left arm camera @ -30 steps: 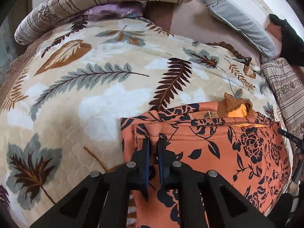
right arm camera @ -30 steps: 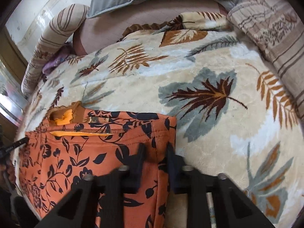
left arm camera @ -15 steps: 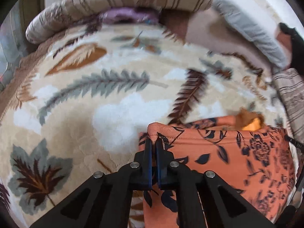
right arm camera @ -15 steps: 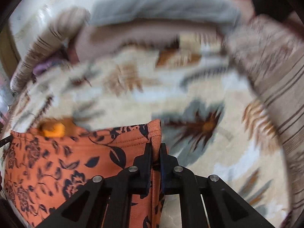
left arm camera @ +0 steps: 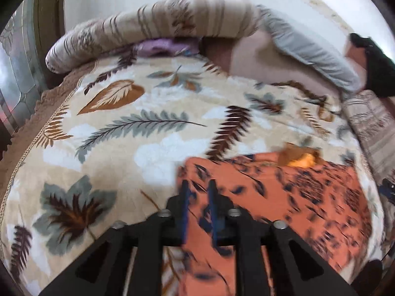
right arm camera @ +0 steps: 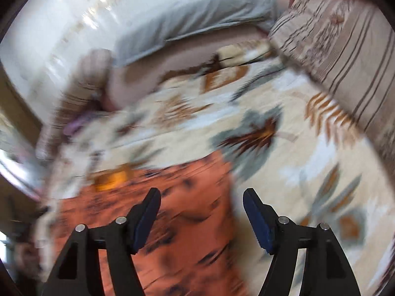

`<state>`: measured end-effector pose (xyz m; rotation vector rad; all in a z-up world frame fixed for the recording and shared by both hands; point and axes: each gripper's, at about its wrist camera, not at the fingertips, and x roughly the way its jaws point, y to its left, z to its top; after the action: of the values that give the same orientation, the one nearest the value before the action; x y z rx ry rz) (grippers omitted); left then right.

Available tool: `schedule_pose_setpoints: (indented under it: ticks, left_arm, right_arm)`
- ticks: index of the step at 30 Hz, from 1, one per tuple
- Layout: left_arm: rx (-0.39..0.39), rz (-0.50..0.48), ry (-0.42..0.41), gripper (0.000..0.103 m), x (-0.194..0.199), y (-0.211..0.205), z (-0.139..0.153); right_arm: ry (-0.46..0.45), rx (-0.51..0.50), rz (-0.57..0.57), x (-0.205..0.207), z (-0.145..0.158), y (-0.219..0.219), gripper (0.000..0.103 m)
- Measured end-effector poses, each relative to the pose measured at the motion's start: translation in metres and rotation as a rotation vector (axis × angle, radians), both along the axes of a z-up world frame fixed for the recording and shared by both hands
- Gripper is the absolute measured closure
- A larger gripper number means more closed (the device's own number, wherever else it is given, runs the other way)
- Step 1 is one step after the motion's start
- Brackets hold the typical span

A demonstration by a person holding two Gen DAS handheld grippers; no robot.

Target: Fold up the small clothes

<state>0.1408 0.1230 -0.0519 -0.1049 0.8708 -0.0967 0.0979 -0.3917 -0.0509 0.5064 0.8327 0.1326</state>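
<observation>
bed w/ leaf-print blanket (left arm camera: pixel 153 153) | on it: orange floral garment (left arm camera: pixel 308 197), flat | striped bolster (left arm camera: pixel 158 27) + grey pillow (right arm camera: pixel 197 14) at edges

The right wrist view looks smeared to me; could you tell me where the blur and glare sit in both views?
Right wrist view: heavy motion smear over the orange floral garment and leaf blanket, glare on the white wall. Left wrist view: milder blur, garment print streaked, blanket leaves readable; fisheye bends both.

A bed fills the room, covered by a cream plush blanket (left arm camera: pixel 158 153) printed with brown and grey-green leaves. Striped beige bolster pillows (left arm camera: pixel 158 24) and a flat grey pillow (right arm camera: pixel 197 14) line its far edge against a glossy white wall (right arm camera: pixel 49 24) in daylight.
</observation>
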Motion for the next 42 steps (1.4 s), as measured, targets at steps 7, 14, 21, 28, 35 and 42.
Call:
schedule_pose_setpoints:
  ticks: [7, 14, 21, 28, 35, 42]
  left_arm:
    - [-0.015, -0.085, 0.014, 0.044, -0.064, -0.040, -0.015]
    - [0.024, -0.034, 0.119, 0.045, -0.068, -0.037, -0.052]
    - [0.074, -0.041, 0.111, 0.036, -0.081, -0.040, -0.055]
    - [0.048, -0.040, 0.050, 0.036, -0.091, -0.036, -0.036]
    - [0.043, -0.044, 0.100, 0.036, -0.090, -0.041, -0.056]
    - [0.054, -0.045, 0.078, 0.036, -0.088, -0.042, -0.052]
  right_arm:
    - [0.087, 0.334, 0.123, -0.047, -0.046, 0.029, 0.030]
    - [0.130, 0.327, -0.092, -0.069, -0.067, -0.008, 0.031]
    - [0.182, 0.285, -0.078, -0.084, -0.080, 0.003, 0.029]
    - [0.121, 0.278, -0.047, -0.085, -0.054, 0.004, 0.029]
    - [0.095, 0.279, 0.001, -0.041, -0.034, 0.011, 0.029]
    - [0.201, 0.310, -0.096, 0.001, -0.073, -0.013, 0.029]
